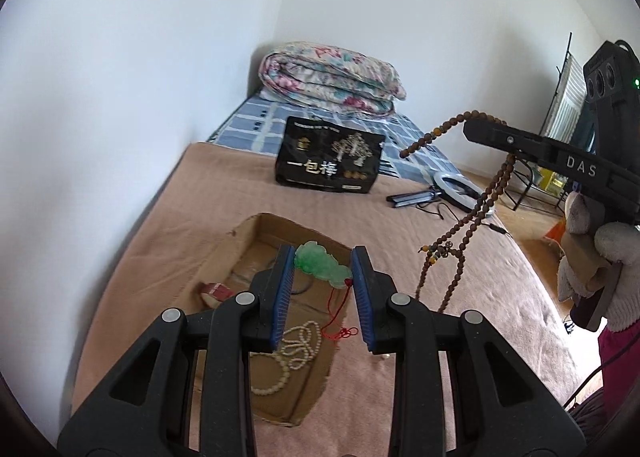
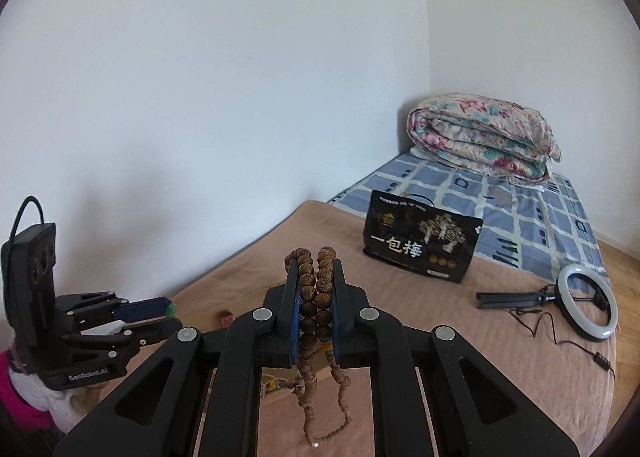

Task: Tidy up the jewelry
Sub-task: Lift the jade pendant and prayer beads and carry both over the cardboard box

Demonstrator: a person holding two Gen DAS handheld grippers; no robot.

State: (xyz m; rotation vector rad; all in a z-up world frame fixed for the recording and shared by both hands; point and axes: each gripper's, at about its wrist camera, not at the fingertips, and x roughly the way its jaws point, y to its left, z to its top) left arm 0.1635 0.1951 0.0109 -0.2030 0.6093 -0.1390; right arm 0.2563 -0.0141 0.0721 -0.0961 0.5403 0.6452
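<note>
Beads [image 2: 316, 297] are our main worry: our right gripper [image 2: 316, 305] has its jaws closed on a doubled length of the brown strand, and the rest hangs free on both sides, so the long loops and tassel end [image 1: 436, 253] dangle well above the bed [image 1: 440, 337], off the right edge of the box [image 1: 256, 233]. If we swing toward the box too fast, we judge the hanging part could sway, snag the box wall or drape over its rim rather than settle inside. Round beads between flat pads may also roll and slip if the grip eases. Our left gripper [image 1: 322, 281] has its jaws wide apart, with the jade pendant [image 1: 320, 267] between them; whether they touch it we cannot tell. It sits over the box, where its red cord [image 1: 338, 317] trails down beside the white necklace [image 1: 290, 353] on the box floor. Closing carelessly could pinch the cord, and we might drag the necklace out with it or tangle the two.
</note>
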